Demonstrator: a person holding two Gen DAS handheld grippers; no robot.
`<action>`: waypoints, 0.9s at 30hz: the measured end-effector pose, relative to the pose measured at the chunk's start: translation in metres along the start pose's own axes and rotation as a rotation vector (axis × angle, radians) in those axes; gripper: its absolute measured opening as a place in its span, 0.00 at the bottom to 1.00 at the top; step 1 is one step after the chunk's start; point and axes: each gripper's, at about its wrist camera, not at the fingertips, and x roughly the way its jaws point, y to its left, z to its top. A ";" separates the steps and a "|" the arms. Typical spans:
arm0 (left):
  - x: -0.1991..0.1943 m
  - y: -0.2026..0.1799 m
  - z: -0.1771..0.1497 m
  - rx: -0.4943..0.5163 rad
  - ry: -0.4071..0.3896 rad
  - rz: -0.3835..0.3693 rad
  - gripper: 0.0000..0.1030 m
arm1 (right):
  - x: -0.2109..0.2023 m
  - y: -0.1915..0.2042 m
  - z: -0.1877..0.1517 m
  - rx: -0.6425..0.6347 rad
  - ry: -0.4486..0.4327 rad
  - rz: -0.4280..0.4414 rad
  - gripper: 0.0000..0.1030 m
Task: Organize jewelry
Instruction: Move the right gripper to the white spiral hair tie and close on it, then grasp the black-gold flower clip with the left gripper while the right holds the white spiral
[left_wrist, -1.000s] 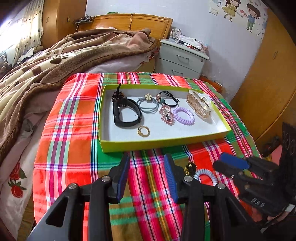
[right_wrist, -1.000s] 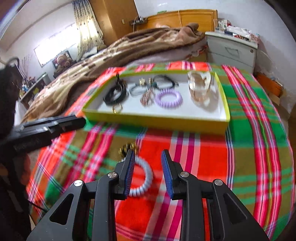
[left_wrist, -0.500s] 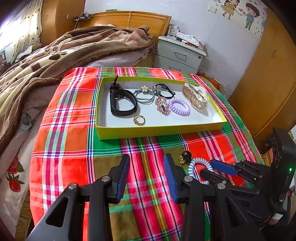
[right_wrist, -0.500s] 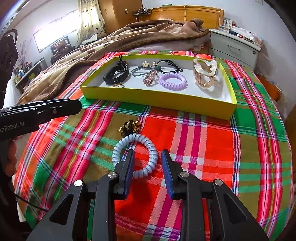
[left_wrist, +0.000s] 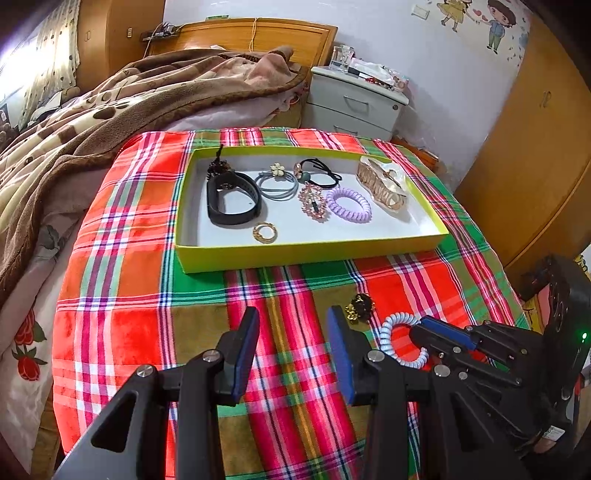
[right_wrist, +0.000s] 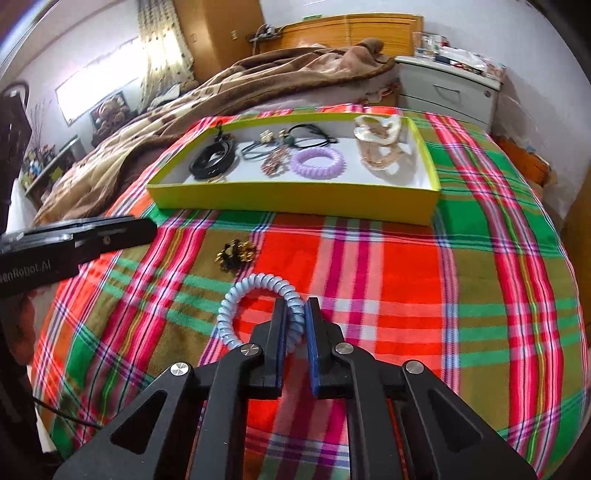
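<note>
So, my right gripper (right_wrist: 295, 314) had just closed, pinching near arc of pale blue coil tie (right_wrist: 255, 306) on plaid cloth (right_wrist: 406, 295), bound for yellow tray (right_wrist: 295, 199); left gripper (left_wrist: 291, 350) gaped empty beside.

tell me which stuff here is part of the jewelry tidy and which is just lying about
Part of the job:
- pale blue spiral hair tie, pinched by the right gripper, whose jaws have just been closing
- black and gold hair clip
- yellow tray
- left gripper, open

Just lying about:
- brown blanket
- white nightstand
- plaid cloth
</note>
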 end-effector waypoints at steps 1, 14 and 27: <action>0.001 -0.002 0.000 0.006 0.002 -0.005 0.38 | -0.002 -0.002 0.000 0.008 -0.006 0.000 0.10; 0.027 -0.043 0.002 0.122 0.041 -0.047 0.38 | -0.032 -0.040 -0.004 0.126 -0.080 -0.028 0.10; 0.052 -0.061 0.001 0.166 0.084 -0.038 0.38 | -0.036 -0.048 -0.004 0.147 -0.090 -0.036 0.10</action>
